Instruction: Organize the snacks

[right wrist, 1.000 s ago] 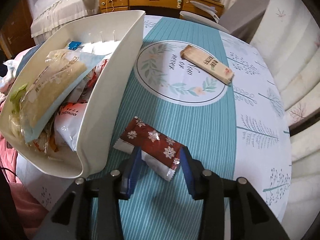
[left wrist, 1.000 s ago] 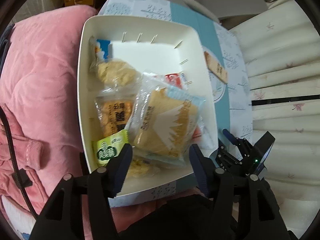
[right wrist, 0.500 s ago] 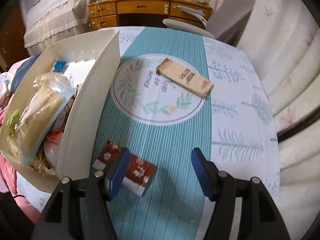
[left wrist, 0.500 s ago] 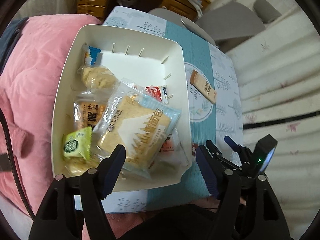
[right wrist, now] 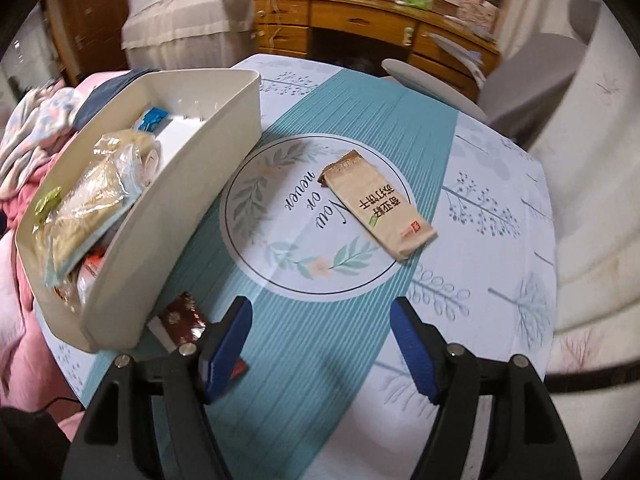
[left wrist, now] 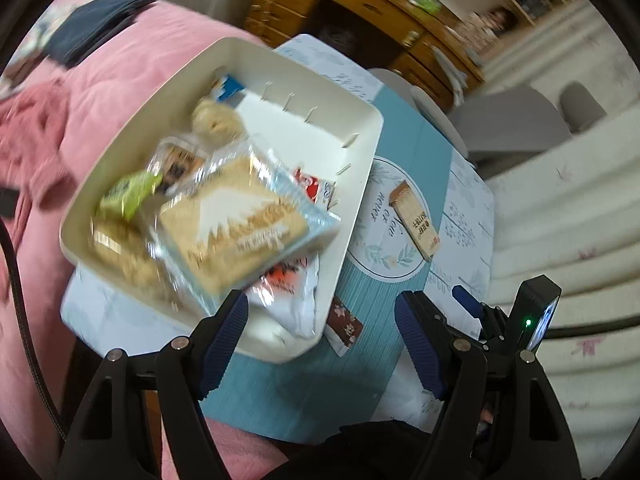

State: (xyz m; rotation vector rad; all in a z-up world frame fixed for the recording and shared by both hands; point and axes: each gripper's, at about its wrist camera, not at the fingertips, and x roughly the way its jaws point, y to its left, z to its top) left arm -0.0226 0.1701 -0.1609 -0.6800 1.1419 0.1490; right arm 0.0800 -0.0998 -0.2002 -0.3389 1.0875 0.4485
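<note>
A white bin (left wrist: 362,184) (right wrist: 208,168) full of snack packets stands on the left of the round table. A dark red snowflake packet (left wrist: 345,325) (right wrist: 180,318) lies on the teal stripe beside the bin's near corner. A tan biscuit packet (left wrist: 416,220) (right wrist: 378,206) lies on the round "Now or never" print. My left gripper (left wrist: 322,340) is open and empty above the bin's near corner and the red packet. My right gripper (right wrist: 320,344) is open and empty, with the red packet by its left finger (right wrist: 228,344). The right gripper also shows in the left wrist view (left wrist: 472,312).
A pink quilt (left wrist: 48,128) lies left of the table. A wooden desk (right wrist: 360,24) and a grey chair (right wrist: 536,76) stand behind it. A cream sofa (left wrist: 568,216) runs along the right. The tablecloth (right wrist: 500,240) has leaf prints.
The right gripper has opened, let go of the red packet and drawn back to the right. The left gripper has risen and swung right, off the bin.
</note>
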